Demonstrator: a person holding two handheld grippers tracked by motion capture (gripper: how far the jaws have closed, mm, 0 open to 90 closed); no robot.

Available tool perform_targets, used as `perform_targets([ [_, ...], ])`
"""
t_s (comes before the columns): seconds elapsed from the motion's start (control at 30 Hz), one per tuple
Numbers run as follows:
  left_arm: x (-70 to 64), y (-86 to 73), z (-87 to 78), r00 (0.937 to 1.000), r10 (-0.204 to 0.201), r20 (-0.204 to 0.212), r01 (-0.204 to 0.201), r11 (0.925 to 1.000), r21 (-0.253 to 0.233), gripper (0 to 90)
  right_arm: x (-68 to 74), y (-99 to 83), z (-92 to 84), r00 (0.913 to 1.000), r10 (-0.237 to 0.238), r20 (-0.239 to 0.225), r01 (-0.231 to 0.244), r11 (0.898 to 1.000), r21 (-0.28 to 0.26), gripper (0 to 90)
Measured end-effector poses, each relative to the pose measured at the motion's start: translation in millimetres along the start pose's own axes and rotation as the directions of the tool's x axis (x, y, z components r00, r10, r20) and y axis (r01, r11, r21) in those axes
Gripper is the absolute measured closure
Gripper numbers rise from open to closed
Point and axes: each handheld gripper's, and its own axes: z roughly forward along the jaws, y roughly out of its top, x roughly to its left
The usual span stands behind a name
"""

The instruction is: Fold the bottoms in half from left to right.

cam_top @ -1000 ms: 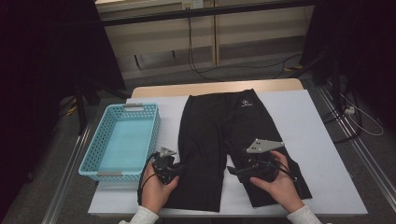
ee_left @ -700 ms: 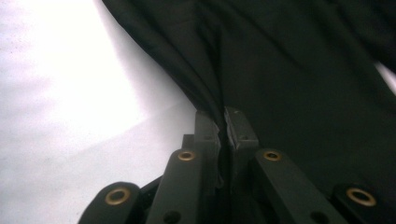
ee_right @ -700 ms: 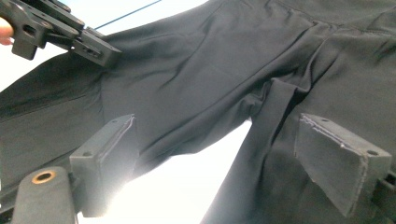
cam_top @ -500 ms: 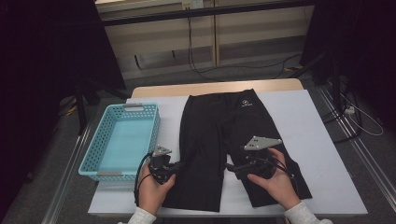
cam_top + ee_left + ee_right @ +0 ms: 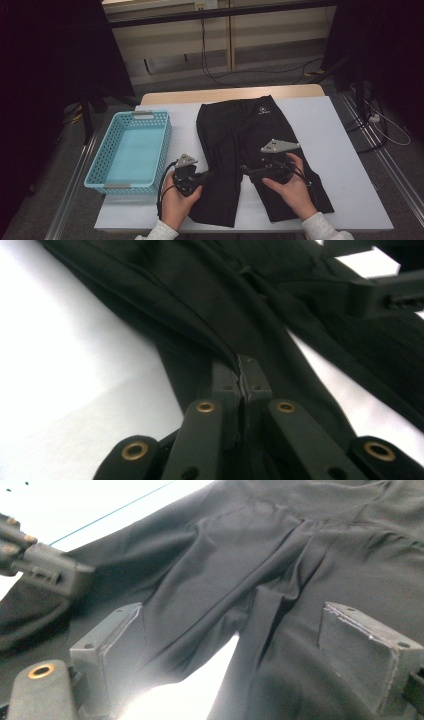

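Your left gripper (image 5: 241, 371) is clenched on the outer edge of the black fabric shorts (image 5: 250, 150), low centre-left of the high view. Your right gripper (image 5: 230, 645) stands released, its 2 jaws straddling the crotch fold. The turquoise plastic basket (image 5: 100, 165) sits left.

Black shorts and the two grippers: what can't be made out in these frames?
- High view: logo on the black shorts, too small to read.
- High view: left gripper fingers, dark against the cloth.
- Left gripper view: how much cloth is pinched, hidden between the fingers.
- Right gripper view: leg hems, cut off by the bottom edge.
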Motion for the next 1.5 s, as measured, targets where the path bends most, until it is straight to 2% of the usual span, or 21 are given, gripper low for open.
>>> perform_targets([
  [0.3, -3.2, -1.3, 3.2, 0.9998, 0.01, 0.019, -0.009, 0.9999, -0.013, 88.0, 4.9, 7.1, 12.3, 1.0, -0.005, 0.005, 0.005, 1.0, -0.008, 12.1],
  [0.47, 0.0, -3.1, -0.8, 0.9996, -0.005, 0.027, 0.006, 0.9991, -0.041, 87.8, 6.5, 10.5, 19.1, 0.9999, -0.008, -0.009, 0.008, 1.0, -0.008, 12.2],
  [0.6, 4.2, -5.1, 0.8, 0.9989, -0.028, 0.037, 0.029, 0.9989, -0.037, 87.8, 10.1, 15.7, 28.0, 0.9995, -0.018, -0.025, 0.018, 1.0, -0.002, 12.2],
  [0.77, 1.1, -3.5, 0.7, 0.9996, -0.01, 0.028, 0.011, 0.999, -0.044, 88.0, 13.3, 17.4, 38.2, 0.9989, -0.029, -0.036, 0.029, 1.0, 0.006, 12.2],
  [1.03, -6.7, -1.2, 8.7, 0.9992, 0.016, 0.037, -0.014, 0.999, -0.043, 87.8, 8.5, 18.6, 35.2, 0.9998, -0.016, -0.013, 0.016, 1.0, 0.001, 13.5],
  [1.13, -13.9, 0.6, 13.3, 0.9972, 0.042, 0.063, -0.039, 0.9982, -0.046, 87.8, 8.8, 18.5, 33.7, 0.9997, -0.019, -0.012, 0.019, 1.0, 0.001, 13.5],
  [1.23, -22.2, 2.5, 21.6, 0.9913, 0.047, 0.123, -0.04, 0.9976, -0.057, 87.7, 8.7, 18.4, 32.7, 0.9996, -0.027, -0.005, 0.027, 1.0, 0.0, 13.5],
  [1.37, -32.4, 1.0, 29.8, 0.9842, 0.101, 0.146, -0.096, 0.9947, -0.036, 87.4, 6.0, 18.1, 31.9, 0.9999, -0.015, 0.003, 0.015, 1.0, 0.003, 13.5],
  [1.5, -30.2, -1.2, 29.3, 0.9856, 0.093, 0.141, -0.09, 0.9955, -0.03, 86.7, 6.1, 18.0, 36.3, 0.9998, -0.02, -0.003, 0.02, 1.0, 0.009, 14.2],
])
